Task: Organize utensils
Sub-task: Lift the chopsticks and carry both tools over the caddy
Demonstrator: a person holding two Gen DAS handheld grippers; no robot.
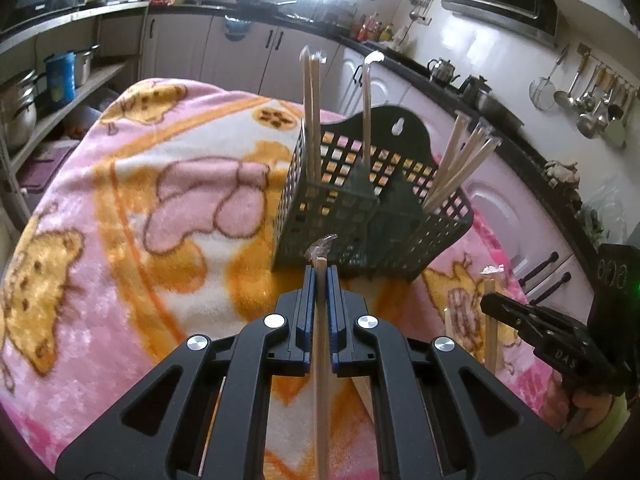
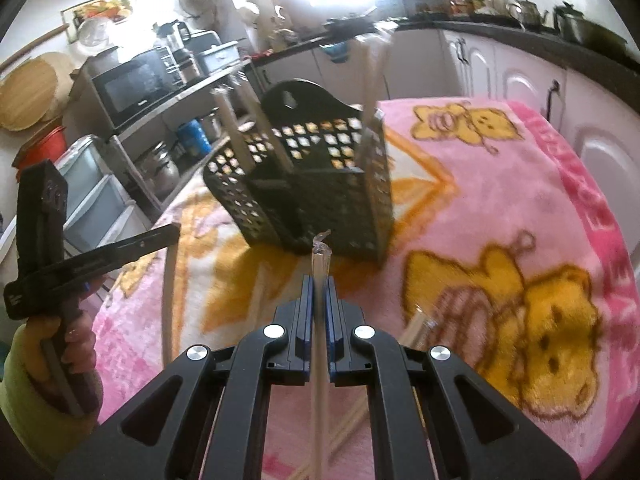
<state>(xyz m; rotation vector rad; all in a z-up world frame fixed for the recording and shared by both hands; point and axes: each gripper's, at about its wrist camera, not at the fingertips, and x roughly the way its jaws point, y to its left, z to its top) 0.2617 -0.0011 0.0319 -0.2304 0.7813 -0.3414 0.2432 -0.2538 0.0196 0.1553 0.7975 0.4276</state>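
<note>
A lived-in home kitchen: white cabinets (image 1: 240,52) run under a dark counter (image 1: 420,66) carrying kettles (image 1: 442,70), ladles and strainers (image 1: 592,96) hang on the tiled wall (all steel), a microwave (image 2: 132,88) sits on open shelving, and stacked pots (image 1: 18,112) fill lower shelves.

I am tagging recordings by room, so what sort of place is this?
Most likely a home kitchen: a black microwave oven sits on a shelf, metal ladles and strainers hang on the white tiled wall, and two metal kettles stand on the dark countertop.
</note>
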